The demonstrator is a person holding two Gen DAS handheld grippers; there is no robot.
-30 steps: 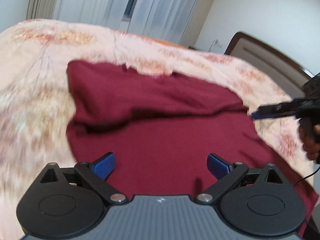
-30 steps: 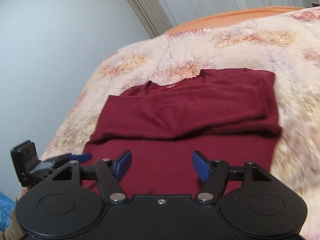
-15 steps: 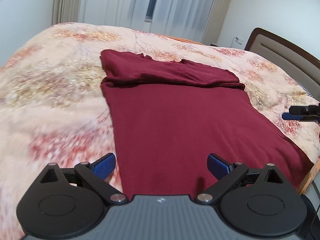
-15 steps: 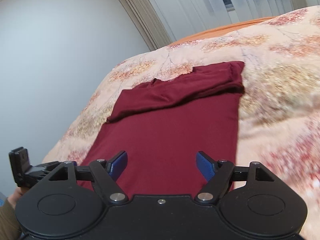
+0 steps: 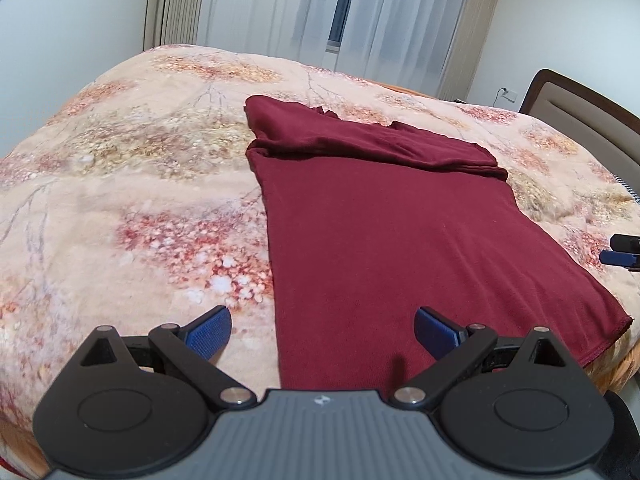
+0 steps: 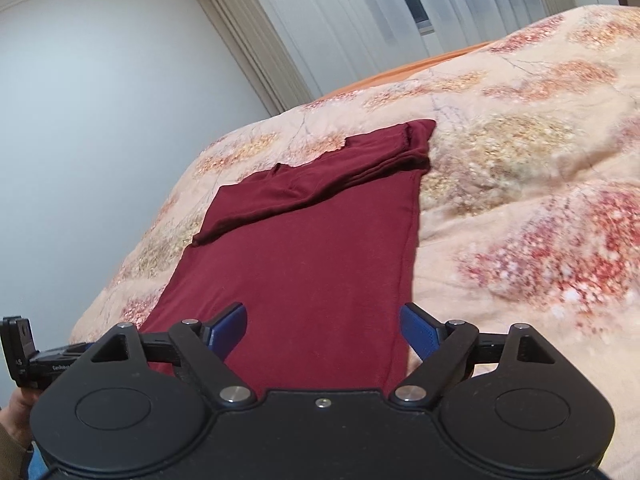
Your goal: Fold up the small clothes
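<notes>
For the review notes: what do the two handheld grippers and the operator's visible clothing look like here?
Both are black linkage grippers with round disc housings, silver pivot pins and blue ribbed pads. The left gripper has a grey ribbed body with a small white mark; the right gripper has a plain black body with a centre screw. In the right wrist view, the left gripper's side carries small white lettering. An olive-brown sleeve shows at the lower left edge.

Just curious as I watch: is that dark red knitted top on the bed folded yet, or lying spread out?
Partly folded: the dark red knitted top has its sleeves laid across its far end, while the body lies flat on the floral blanket.
</notes>
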